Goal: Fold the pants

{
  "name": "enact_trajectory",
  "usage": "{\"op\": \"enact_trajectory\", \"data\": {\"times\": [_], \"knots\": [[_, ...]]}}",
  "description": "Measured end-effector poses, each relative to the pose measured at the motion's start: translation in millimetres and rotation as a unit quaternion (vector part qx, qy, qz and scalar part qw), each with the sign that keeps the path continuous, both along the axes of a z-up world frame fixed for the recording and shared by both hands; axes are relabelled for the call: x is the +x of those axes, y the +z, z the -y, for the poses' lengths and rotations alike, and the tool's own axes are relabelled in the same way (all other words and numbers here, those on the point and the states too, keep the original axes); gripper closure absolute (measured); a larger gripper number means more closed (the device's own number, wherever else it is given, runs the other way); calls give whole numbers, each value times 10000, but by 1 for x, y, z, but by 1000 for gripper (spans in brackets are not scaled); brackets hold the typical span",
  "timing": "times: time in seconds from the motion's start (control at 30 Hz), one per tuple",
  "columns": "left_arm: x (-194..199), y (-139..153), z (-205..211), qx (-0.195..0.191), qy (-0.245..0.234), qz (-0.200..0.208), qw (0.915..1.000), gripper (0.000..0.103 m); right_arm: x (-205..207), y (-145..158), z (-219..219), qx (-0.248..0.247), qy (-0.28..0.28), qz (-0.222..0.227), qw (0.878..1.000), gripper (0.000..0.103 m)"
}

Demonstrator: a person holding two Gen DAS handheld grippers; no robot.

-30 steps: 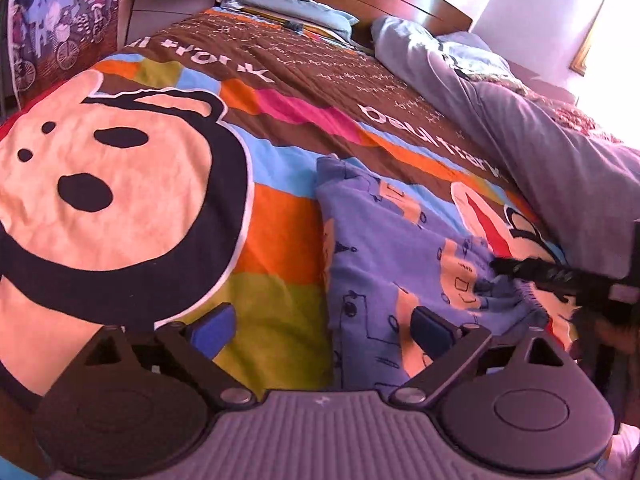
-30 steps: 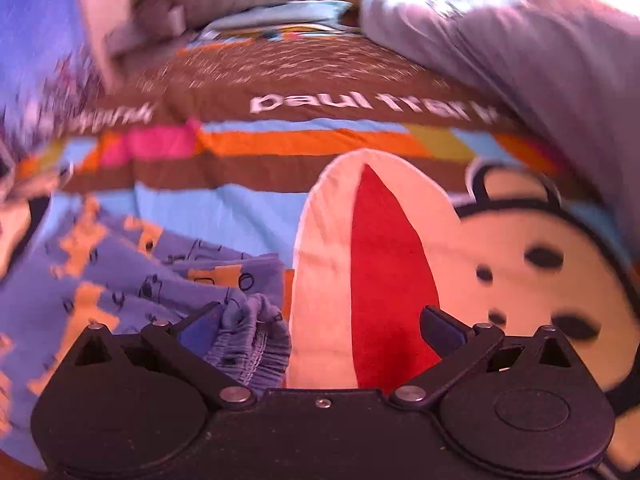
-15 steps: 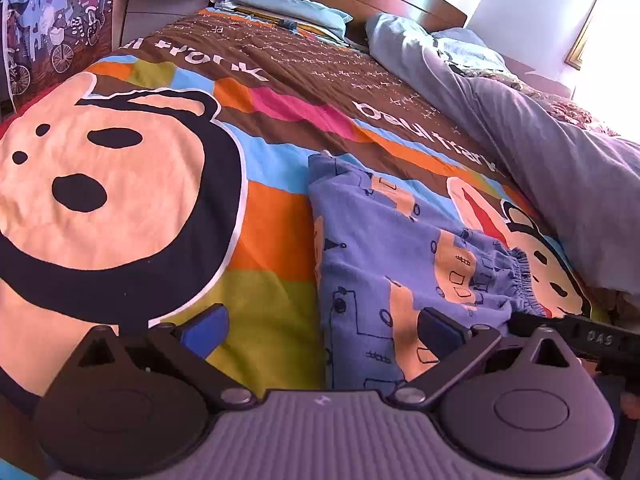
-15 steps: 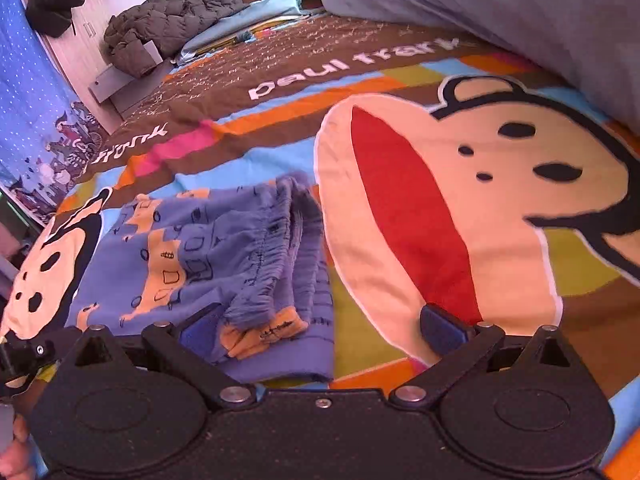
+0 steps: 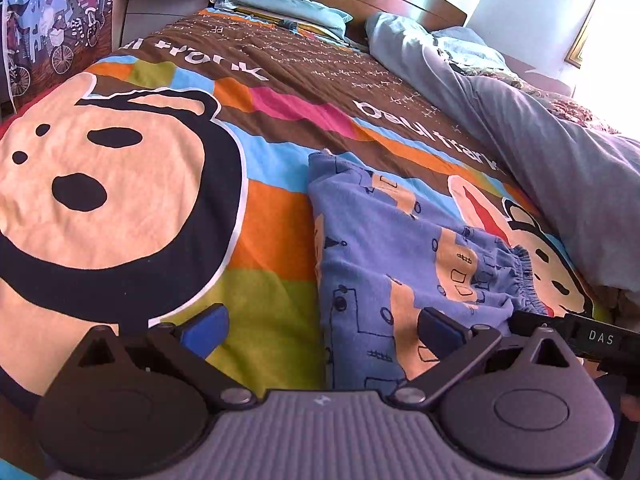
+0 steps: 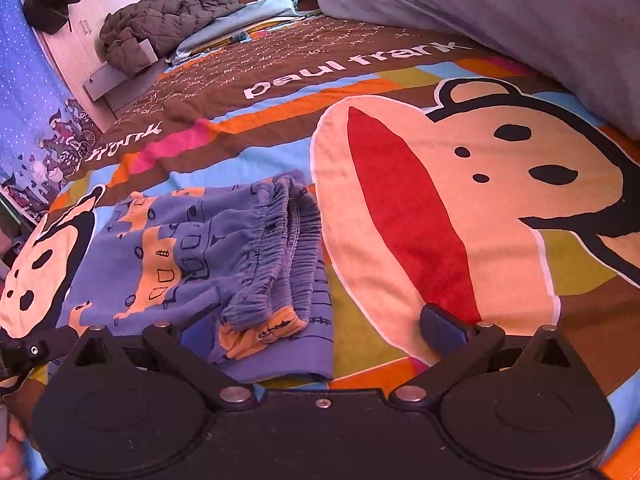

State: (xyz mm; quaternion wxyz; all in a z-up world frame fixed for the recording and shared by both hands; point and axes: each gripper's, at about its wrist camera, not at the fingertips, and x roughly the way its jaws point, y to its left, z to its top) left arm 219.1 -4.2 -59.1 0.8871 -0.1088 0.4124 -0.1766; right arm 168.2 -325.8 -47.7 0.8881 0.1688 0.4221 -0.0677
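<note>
The blue patterned pants (image 5: 400, 248) lie folded on the colourful bedspread (image 5: 120, 184), elastic waistband bunched on the right side. They show in the right wrist view (image 6: 192, 256) too, waistband (image 6: 280, 240) on top. My left gripper (image 5: 320, 330) is open and empty, above the pants' near left edge. My right gripper (image 6: 320, 330) is open and empty, just off the pants' near right corner; its body shows at the left wrist view's right edge (image 5: 580, 336).
A grey duvet (image 5: 560, 152) lies heaped along the bed's right side. Pillows (image 5: 288, 8) and a quilted jacket (image 6: 160, 28) sit by the wooden headboard (image 5: 380, 0). A printed blue curtain (image 6: 28, 120) hangs left of the bed.
Both grippers have pulled back from the pants toward the bed's near edge. The right gripper has swung left and risen, so the whole folded pants now show in its view.
</note>
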Motion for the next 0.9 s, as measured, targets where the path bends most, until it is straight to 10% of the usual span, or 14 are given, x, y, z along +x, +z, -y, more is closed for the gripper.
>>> {"op": "enact_trajectory", "data": {"times": [0.33, 0.5, 0.6, 0.9], "knots": [[-9, 7, -13, -459, 282, 355, 9979, 1, -1, 1, 0, 64, -20, 27, 10000, 1], [-13, 12, -38, -1580, 233, 841, 9836, 0, 7, 5, 38, 1650, 1112, 382, 9793, 1], [-3, 6, -31, -1679, -45, 656, 9836, 0, 16, 20, 53, 1139, 1271, 722, 9827, 1], [14, -15, -24, -1845, -315, -36, 9823, 0, 99, -28, 74, 2007, 1906, 675, 9585, 1]]}}
